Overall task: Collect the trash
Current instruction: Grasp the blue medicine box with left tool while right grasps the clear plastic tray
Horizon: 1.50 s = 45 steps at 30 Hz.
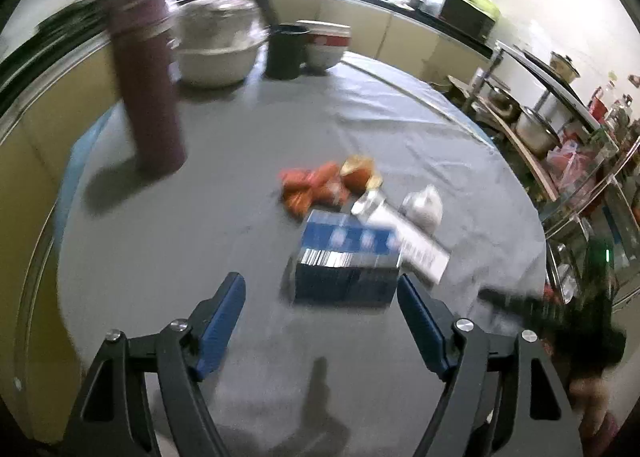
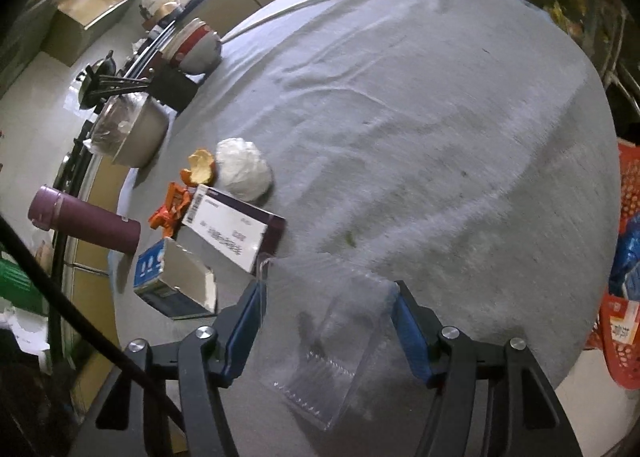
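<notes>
Trash lies bunched on the grey cloth of the round table (image 2: pixel 440 117), and reading the right wrist view from left to right: a blue carton (image 2: pixel 172 281) with its flap up sits near the table's left edge, an orange wrapper (image 2: pixel 170 211) and orange peel (image 2: pixel 200 169) lie just behind it, a flat white-labelled box (image 2: pixel 232 225) rests beside them, and a crumpled white wad (image 2: pixel 244 169) is next along. A purple flask (image 2: pixel 84 223), a covered pot (image 2: pixel 128 129) and bowls stand apart at the rim and look like keepers. The right gripper (image 2: pixel 324 307) is clamped on a clear plastic tray (image 2: pixel 332 353), its blue pads pressing both sides. The left gripper (image 1: pixel 320 301) hangs over the table with fingers apart and nothing between them, the blue carton (image 1: pixel 344 261) just ahead and slightly right of centre. I judge the step to be carrying the tray off while the left hand lines up on the carton. Next, the left needs to shift right and descend to straddle it. Open cloth spreads to the right; a red basket (image 2: pixel 628 297) stands past that edge, possibly the bin.
</notes>
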Each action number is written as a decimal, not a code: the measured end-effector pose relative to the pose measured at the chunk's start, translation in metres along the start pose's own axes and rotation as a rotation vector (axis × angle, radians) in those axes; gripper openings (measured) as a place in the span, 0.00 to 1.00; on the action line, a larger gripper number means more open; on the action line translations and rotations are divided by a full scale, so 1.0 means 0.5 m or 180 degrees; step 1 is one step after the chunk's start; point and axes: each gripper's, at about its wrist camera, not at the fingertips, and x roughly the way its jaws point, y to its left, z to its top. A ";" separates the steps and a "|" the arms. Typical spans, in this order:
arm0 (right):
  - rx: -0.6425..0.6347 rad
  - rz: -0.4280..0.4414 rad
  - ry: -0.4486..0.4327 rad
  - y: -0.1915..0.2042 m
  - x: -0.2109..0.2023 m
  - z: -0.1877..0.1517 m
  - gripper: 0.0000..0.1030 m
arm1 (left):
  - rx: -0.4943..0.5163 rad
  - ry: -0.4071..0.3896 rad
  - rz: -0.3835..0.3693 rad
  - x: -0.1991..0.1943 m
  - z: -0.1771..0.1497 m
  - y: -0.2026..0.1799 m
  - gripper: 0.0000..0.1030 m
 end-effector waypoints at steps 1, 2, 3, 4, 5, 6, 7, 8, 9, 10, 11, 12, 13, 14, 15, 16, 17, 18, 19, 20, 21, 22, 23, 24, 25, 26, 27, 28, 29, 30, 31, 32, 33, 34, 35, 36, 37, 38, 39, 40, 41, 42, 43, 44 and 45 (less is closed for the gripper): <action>0.0019 0.0019 0.0004 -0.003 0.000 -0.002 0.64 | 0.0014 0.0003 -0.0016 0.015 0.026 -0.005 0.77; 0.0027 0.0037 0.0003 -0.005 -0.001 -0.003 0.64 | 0.0010 0.0000 -0.0006 0.027 0.046 -0.008 0.77; 0.0021 0.0052 -0.0002 -0.005 -0.004 -0.004 0.64 | 0.0006 0.0000 -0.0005 0.043 0.066 -0.008 0.77; 0.0008 0.0069 -0.0010 -0.003 -0.006 -0.006 0.64 | 0.0011 0.0038 -0.0034 0.064 0.086 -0.009 0.77; -0.0005 0.0079 -0.0016 -0.002 -0.008 -0.008 0.64 | 0.0019 0.0103 -0.0061 0.083 0.100 -0.009 0.77; -0.0011 0.0081 -0.0019 -0.002 -0.010 -0.010 0.64 | 0.0010 0.0178 -0.0073 0.103 0.112 -0.007 0.77; -0.0014 0.0084 -0.0023 -0.003 -0.011 -0.012 0.64 | -0.0028 0.0275 -0.0104 0.129 0.124 -0.002 0.77; -0.0016 0.0090 -0.0025 -0.004 -0.013 -0.014 0.64 | -0.0053 0.0329 -0.0143 0.141 0.127 0.001 0.77; -0.0015 0.0093 -0.0025 -0.006 -0.014 -0.016 0.64 | -0.0099 0.0411 -0.0217 0.155 0.128 0.006 0.77; -0.0010 0.0100 -0.0023 -0.009 -0.014 -0.017 0.64 | -0.0173 0.0501 -0.0303 0.170 0.126 0.014 0.77; -0.0005 0.0109 -0.0021 -0.010 -0.014 -0.018 0.64 | -0.0236 0.0555 -0.0375 0.176 0.122 0.020 0.76; -0.0001 0.0117 -0.0017 -0.012 -0.014 -0.019 0.64 | -0.0290 0.0590 -0.0462 0.180 0.115 0.025 0.76; 0.0000 0.0118 -0.0013 -0.012 -0.012 -0.018 0.64 | -0.0327 0.0632 -0.0565 0.185 0.104 0.032 0.76; 0.0002 0.0120 -0.0006 -0.013 -0.010 -0.018 0.64 | -0.0335 0.0662 -0.0601 0.186 0.097 0.033 0.76; 0.0003 0.0125 0.0001 -0.014 -0.009 -0.019 0.64 | -0.0341 0.0712 -0.0640 0.188 0.086 0.035 0.76; -0.0008 0.0124 -0.0006 -0.013 -0.009 -0.020 0.64 | -0.0342 0.0776 -0.0688 0.189 0.075 0.036 0.76; -0.0021 0.0123 -0.0008 -0.012 -0.009 -0.020 0.64 | -0.0342 0.0850 -0.0746 0.186 0.059 0.036 0.76; -0.0029 0.0136 -0.0005 -0.010 -0.008 -0.020 0.64 | -0.0342 0.0877 -0.0775 0.180 0.047 0.037 0.76; -0.0027 0.0148 -0.0002 -0.010 -0.008 -0.020 0.64 | -0.0338 0.0887 -0.0792 0.168 0.033 0.037 0.76; -0.0021 0.0151 -0.0002 -0.011 -0.007 -0.019 0.64 | -0.0337 0.0885 -0.0804 0.158 0.024 0.038 0.76; -0.0016 0.0152 -0.0003 -0.012 -0.007 -0.019 0.64 | -0.0331 0.0882 -0.0832 0.143 0.009 0.038 0.76; -0.0011 0.0159 -0.0005 -0.013 -0.006 -0.019 0.65 | -0.0328 0.0902 -0.0851 0.126 -0.010 0.037 0.76; -0.0007 0.0164 -0.0004 -0.014 -0.007 -0.019 0.65 | -0.0348 0.0933 -0.0860 0.109 -0.030 0.037 0.76; -0.0005 0.0159 0.0000 -0.014 -0.007 -0.018 0.65 | -0.0375 0.0962 -0.0880 0.095 -0.048 0.037 0.76; -0.0007 0.0153 0.0000 -0.015 -0.007 -0.017 0.65 | -0.0390 0.0989 -0.0901 0.082 -0.062 0.039 0.76; -0.0009 0.0147 -0.0005 -0.016 -0.008 -0.017 0.65 | -0.0386 0.0995 -0.0900 0.073 -0.071 0.037 0.76; -0.0009 0.0133 -0.0004 -0.015 -0.009 -0.016 0.66 | -0.0357 0.0979 -0.0876 0.060 -0.080 0.036 0.76; -0.0004 0.0122 0.0008 -0.016 -0.008 -0.015 0.66 | -0.0270 0.0898 -0.0775 0.041 -0.085 0.032 0.76; 0.0007 0.0114 0.0017 -0.014 -0.008 -0.014 0.67 | -0.0179 0.0800 -0.0647 0.028 -0.080 0.029 0.76; 0.0047 0.0112 0.0038 -0.014 -0.007 -0.013 0.67 | -0.0098 0.0700 -0.0541 0.019 -0.071 0.030 0.76; 0.0071 0.0120 0.0051 -0.014 -0.007 -0.013 0.67 | 0.0044 0.0513 -0.0387 0.006 -0.056 0.025 0.76; 0.0082 0.0125 0.0057 -0.013 -0.008 -0.013 0.67 | 0.0115 0.0422 -0.0317 0.002 -0.046 0.023 0.77; 0.0074 0.0119 0.0051 -0.010 -0.010 -0.014 0.67 | 0.0210 0.0323 -0.0255 0.002 -0.032 0.020 0.80; 0.0062 0.0108 0.0039 -0.008 -0.013 -0.016 0.67 | 0.0364 0.0251 -0.0211 0.008 -0.015 0.012 0.82; 0.0051 0.0102 0.0016 -0.005 -0.017 -0.017 0.67 | 0.0450 0.0241 -0.0176 0.016 -0.004 0.009 0.82; 0.0044 0.0102 -0.0004 -0.004 -0.021 -0.018 0.67 | 0.0559 0.0237 -0.0130 0.026 0.005 0.002 0.82; 0.0027 0.0093 -0.0030 -0.002 -0.026 -0.019 0.69 | 0.0679 0.0237 -0.0130 0.038 0.013 -0.010 0.82; 0.0011 0.0078 -0.0054 -0.001 -0.030 -0.020 0.70 | 0.0800 0.0246 -0.0181 0.047 0.021 -0.018 0.82; 0.0002 0.0063 -0.0085 -0.001 -0.036 -0.020 0.70 | 0.0943 0.0262 -0.0264 0.058 0.026 -0.028 0.82; 0.0007 0.0063 -0.0098 -0.004 -0.039 -0.019 0.70 | 0.1023 0.0261 -0.0313 0.063 0.027 -0.035 0.82; 0.0025 0.0062 -0.0103 -0.007 -0.042 -0.018 0.71 | 0.1110 0.0247 -0.0365 0.067 0.027 -0.046 0.82; 0.0049 0.0056 -0.0102 -0.011 -0.044 -0.017 0.71 | 0.1197 0.0222 -0.0420 0.070 0.028 -0.054 0.82; 0.0068 0.0053 -0.0103 -0.015 -0.046 -0.015 0.71 | 0.1297 0.0195 -0.0488 0.074 0.030 -0.063 0.82; 0.0082 0.0054 -0.0102 -0.018 -0.048 -0.014 0.70 | 0.1383 0.0189 -0.0545 0.081 0.031 -0.074 0.82; 0.0102 0.0061 -0.0096 -0.020 -0.049 -0.012 0.70 | 0.1475 0.0201 -0.0583 0.087 0.029 -0.084 0.82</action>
